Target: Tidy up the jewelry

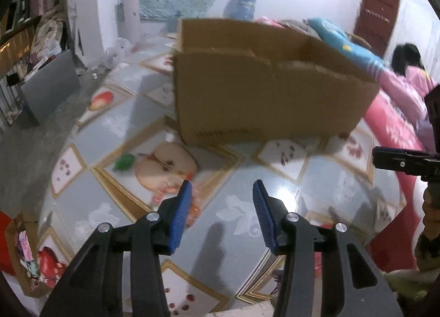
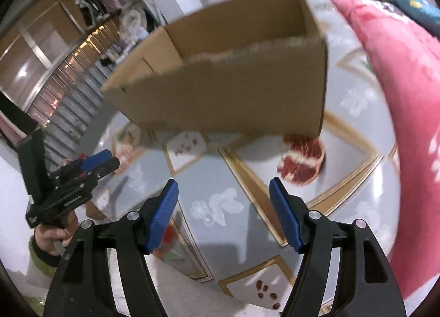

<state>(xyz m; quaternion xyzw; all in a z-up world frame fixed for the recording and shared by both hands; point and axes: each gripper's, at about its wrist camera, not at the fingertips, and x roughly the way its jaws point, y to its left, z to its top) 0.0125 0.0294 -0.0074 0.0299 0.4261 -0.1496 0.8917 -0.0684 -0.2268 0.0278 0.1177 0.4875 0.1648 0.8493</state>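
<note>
An open-topped brown corrugated cardboard box (image 1: 269, 91) is seen standing on a glossy fruit-printed tablecloth (image 1: 275, 196) toward the far side of the table. A pink and red quilt (image 2: 407, 96) is bunched along the table's right edge, just beside the box.

The left gripper (image 1: 221, 213), black-framed with blue ribbed pads, is held over the near part of the cloth with its fingers apart and nothing between them. The right gripper (image 2: 223, 213), of the same build, is likewise spread and empty, and is aimed at the near wall of the box.

Jewelry: a faint string of pink-orange beads (image 1: 165, 193) is partly visible on the cloth just beside and under the left gripper's left pad, over the printed apple. Both views are motion-blurred, so it cannot be confirmed whether this is a real strand or part of the print. The inside of the box is not visible from either camera, and its contents cannot be stated.

Risks noted:
- The beads could be mistaken for the busy fruit pattern, and a grasp could close on bare cloth.
- The slick cloth could be pinched and dragged, shifting the lightweight box.
- A thin strand could slip through the ribbed pads if caught off-centre.
- The quilt could snag the right gripper near the box.
</note>
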